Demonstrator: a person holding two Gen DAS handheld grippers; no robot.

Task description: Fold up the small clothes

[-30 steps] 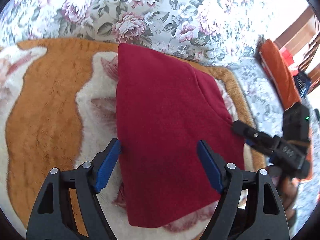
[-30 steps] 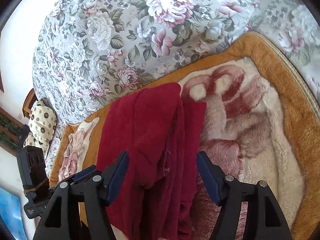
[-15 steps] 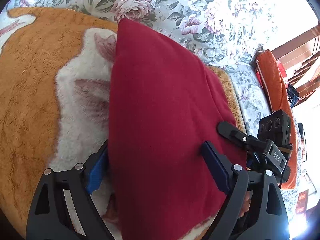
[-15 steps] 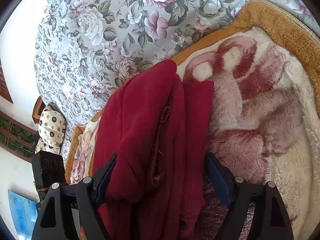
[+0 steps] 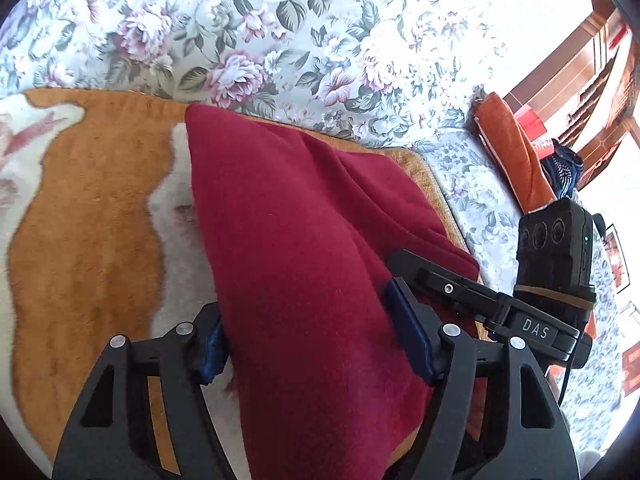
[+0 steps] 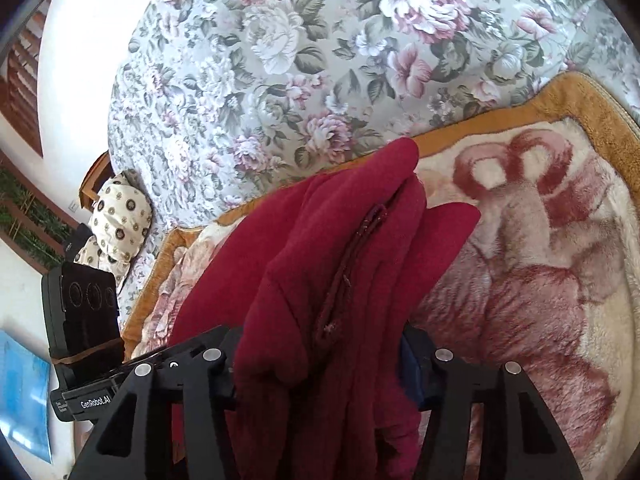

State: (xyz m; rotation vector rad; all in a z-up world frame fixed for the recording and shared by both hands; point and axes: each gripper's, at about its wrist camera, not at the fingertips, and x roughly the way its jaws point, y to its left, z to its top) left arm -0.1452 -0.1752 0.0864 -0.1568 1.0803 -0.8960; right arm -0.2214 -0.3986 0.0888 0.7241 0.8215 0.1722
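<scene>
A dark red fleece garment (image 5: 296,248) lies folded on a fluffy orange and cream blanket (image 5: 80,240). My left gripper (image 5: 316,336) has its jaws apart and straddles the garment's near end, with the cloth bulging up between the blue pads (image 5: 408,336). My right gripper (image 6: 320,364) straddles the other end of the garment (image 6: 340,280), where a seam shows; its jaws are also apart and half hidden by cloth. Each gripper shows in the other's view, the right one (image 5: 480,300) and the left one (image 6: 120,380).
A floral bedspread (image 5: 280,40) lies beyond the blanket (image 6: 540,280). An orange cloth (image 5: 512,152) sits at the bed's far right edge. A spotted pillow (image 6: 116,220) lies at the left in the right wrist view.
Both grippers have moved forward and down onto the garment's ends, and their jaws have narrowed somewhat. The cloth now bunches up between the fingers.
</scene>
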